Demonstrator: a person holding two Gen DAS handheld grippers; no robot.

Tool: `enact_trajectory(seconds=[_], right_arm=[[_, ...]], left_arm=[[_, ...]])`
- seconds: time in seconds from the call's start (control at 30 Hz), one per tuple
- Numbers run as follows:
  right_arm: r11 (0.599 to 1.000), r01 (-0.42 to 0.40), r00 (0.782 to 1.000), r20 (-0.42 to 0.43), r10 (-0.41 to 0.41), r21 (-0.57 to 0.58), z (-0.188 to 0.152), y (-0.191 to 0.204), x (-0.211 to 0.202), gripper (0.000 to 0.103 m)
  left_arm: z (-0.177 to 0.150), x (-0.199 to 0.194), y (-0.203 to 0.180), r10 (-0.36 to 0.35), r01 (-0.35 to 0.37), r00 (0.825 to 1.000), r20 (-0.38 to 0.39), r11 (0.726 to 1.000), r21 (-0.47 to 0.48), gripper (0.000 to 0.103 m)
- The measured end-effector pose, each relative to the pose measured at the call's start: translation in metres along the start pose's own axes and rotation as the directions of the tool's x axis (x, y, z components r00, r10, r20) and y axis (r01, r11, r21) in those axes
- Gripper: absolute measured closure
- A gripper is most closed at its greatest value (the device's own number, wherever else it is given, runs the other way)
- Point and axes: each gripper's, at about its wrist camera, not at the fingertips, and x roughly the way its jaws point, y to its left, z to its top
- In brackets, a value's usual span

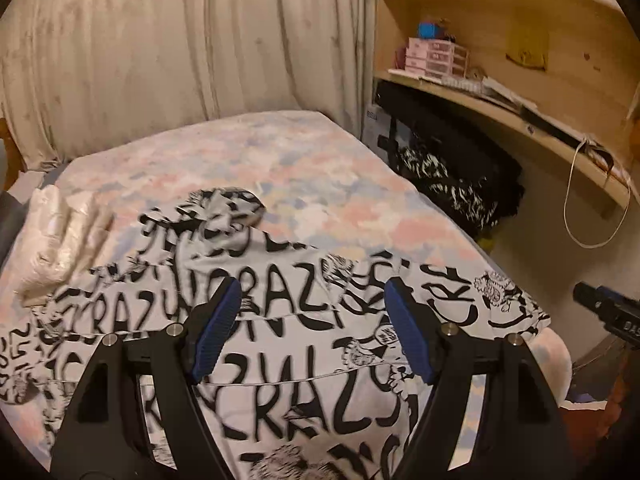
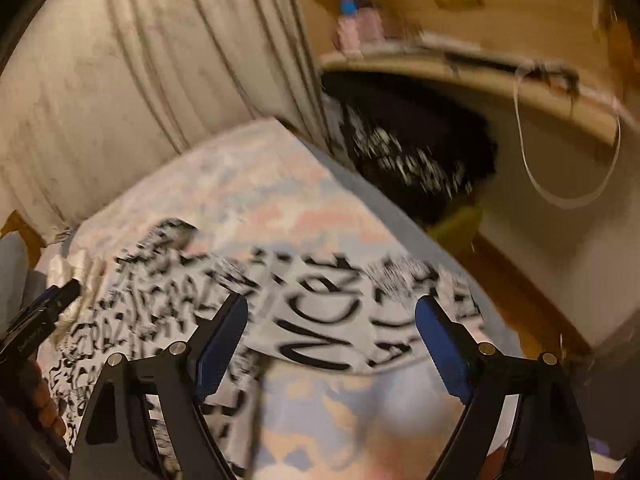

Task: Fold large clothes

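Observation:
A large white garment printed with black "CRAZY" lettering lies spread flat on a bed with a pastel patchy sheet. My left gripper hovers above the garment's middle, open, nothing between its blue pads. The right gripper shows at that view's right edge, beside the garment's right end. The right wrist view is blurred. There my right gripper stands open above the garment near its hem, bare sheet around it. The left gripper appears at the left.
A crumpled white cloth lies on the bed's left side. A pale curtain hangs behind the bed. To the right stands a wooden desk with shelves, a dark patterned heap beneath it and a white cord loop.

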Motion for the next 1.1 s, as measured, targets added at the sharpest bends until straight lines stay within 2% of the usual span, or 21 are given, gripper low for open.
enact_trajectory(seconds=[0.2, 0.27, 0.4, 0.53, 0.7, 0.73, 0.8, 0.87, 0.9, 0.93, 0.97, 1.0, 1.07, 1.1], right_arm=[[0.987, 0.075, 0.984, -0.173, -0.05, 0.141, -0.029, -0.066, 0.083, 0.018], [0.973, 0.106, 0.97, -0.236, -0.056, 0.203, -0.035, -0.095, 0.106, 0.023], [0.945, 0.152, 0.948, -0.314, -0.057, 0.289, -0.061, -0.128, 0.152, 0.025], [0.919, 0.161, 0.941, -0.336, -0.033, 0.36, -0.081, -0.152, 0.191, 0.025], [0.888, 0.171, 0.953, -0.3, -0.039, 0.427, -0.092, -0.173, 0.215, 0.027], [0.879, 0.18, 0.956, -0.289, -0.051, 0.442, -0.094, -0.168, 0.23, 0.031], [0.871, 0.199, 0.958, -0.278, -0.076, 0.449, -0.096, -0.169, 0.235, 0.041], [0.87, 0.223, 0.958, -0.262, -0.113, 0.44, -0.098, -0.167, 0.24, 0.062], [0.876, 0.203, 0.966, -0.236, -0.106, 0.437, -0.097, -0.164, 0.239, 0.071], [0.881, 0.186, 0.97, -0.224, -0.095, 0.435, -0.095, -0.154, 0.246, 0.086], [0.891, 0.168, 0.975, -0.203, -0.087, 0.422, -0.092, -0.147, 0.242, 0.091], [0.899, 0.168, 0.978, -0.183, -0.1, 0.405, -0.088, -0.139, 0.237, 0.092], [0.932, 0.163, 0.986, -0.099, -0.138, 0.324, -0.07, -0.107, 0.218, 0.093], [0.945, 0.155, 0.988, -0.059, -0.144, 0.289, -0.063, -0.094, 0.206, 0.094]], left_arm=[[-0.038, 0.069, -0.036, -0.029, 0.031, 0.997, -0.067, 0.999, 0.022, 0.031], [-0.048, 0.092, -0.046, -0.022, 0.023, 0.996, -0.082, 1.0, 0.016, 0.031], [-0.066, 0.131, -0.059, -0.008, 0.012, 0.993, -0.12, 0.999, 0.035, 0.031], [-0.075, 0.158, -0.065, -0.028, 0.034, 0.984, -0.177, 0.999, 0.03, 0.031], [-0.08, 0.179, -0.064, -0.062, 0.058, 0.979, -0.195, 0.998, -0.024, 0.031], [-0.08, 0.181, -0.063, -0.065, 0.061, 0.979, -0.194, 0.998, -0.025, 0.031], [-0.08, 0.182, -0.062, -0.075, 0.072, 0.979, -0.192, 0.997, -0.022, 0.032], [-0.079, 0.179, -0.058, -0.062, 0.062, 0.98, -0.188, 0.998, -0.007, 0.031], [-0.077, 0.177, -0.056, -0.061, 0.062, 0.979, -0.195, 0.998, -0.003, 0.031], [-0.076, 0.176, -0.052, -0.065, 0.066, 0.975, -0.213, 0.998, -0.001, 0.031], [-0.074, 0.175, -0.047, -0.061, 0.063, 0.971, -0.231, 0.998, 0.001, 0.031], [-0.073, 0.173, -0.041, -0.051, 0.053, 0.969, -0.24, 0.999, -0.002, 0.032], [-0.068, 0.163, -0.025, -0.029, 0.027, 0.975, -0.221, 1.0, -0.011, 0.033], [-0.065, 0.157, -0.017, -0.018, 0.016, 0.979, -0.204, 1.0, -0.012, 0.037]])
